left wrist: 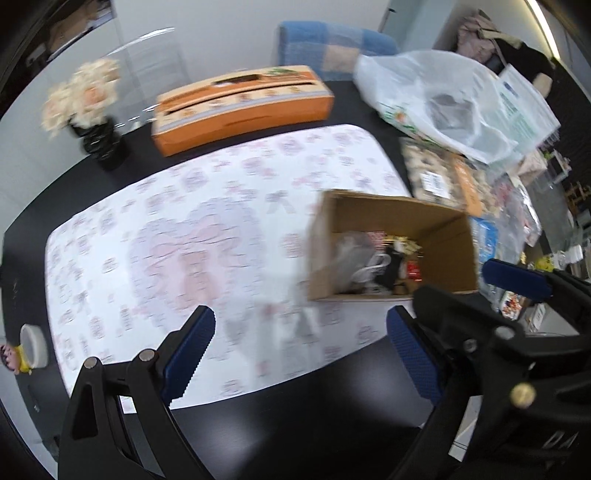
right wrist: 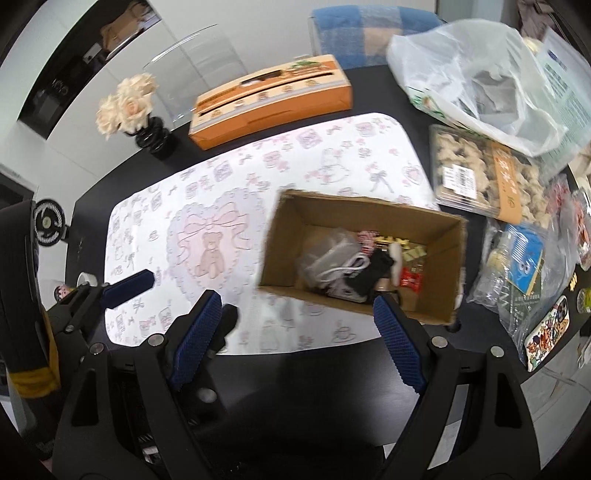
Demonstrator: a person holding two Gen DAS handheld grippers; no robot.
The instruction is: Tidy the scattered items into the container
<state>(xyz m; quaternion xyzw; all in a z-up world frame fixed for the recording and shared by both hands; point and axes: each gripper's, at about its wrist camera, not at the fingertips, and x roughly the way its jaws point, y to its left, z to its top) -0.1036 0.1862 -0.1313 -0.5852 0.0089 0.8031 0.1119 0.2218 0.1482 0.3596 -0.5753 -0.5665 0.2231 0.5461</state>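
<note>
walls: plain white (right wrist: 258, 26)
table: black top (right wrist: 295, 373)
chair: blue checked back (right wrist: 351, 26), behind table
light: ceiling strip (left wrist: 541, 18), top right

Table (right wrist: 303, 373): black. Placemat (right wrist: 229, 184): white, printed with pink bows, cups and a brown teddy bear inside a heart. Cardboard box (right wrist: 369, 218): plain brown. Tissue box (right wrist: 273, 99): orange with a carrot motif. Roses (right wrist: 127, 101): cream, in a black ribbed vase (right wrist: 155, 138). Chair back (right wrist: 369, 26): blue and beige checks. Gripper pads (right wrist: 197, 341): dark blue, cross-hatched, on black frames.
</note>
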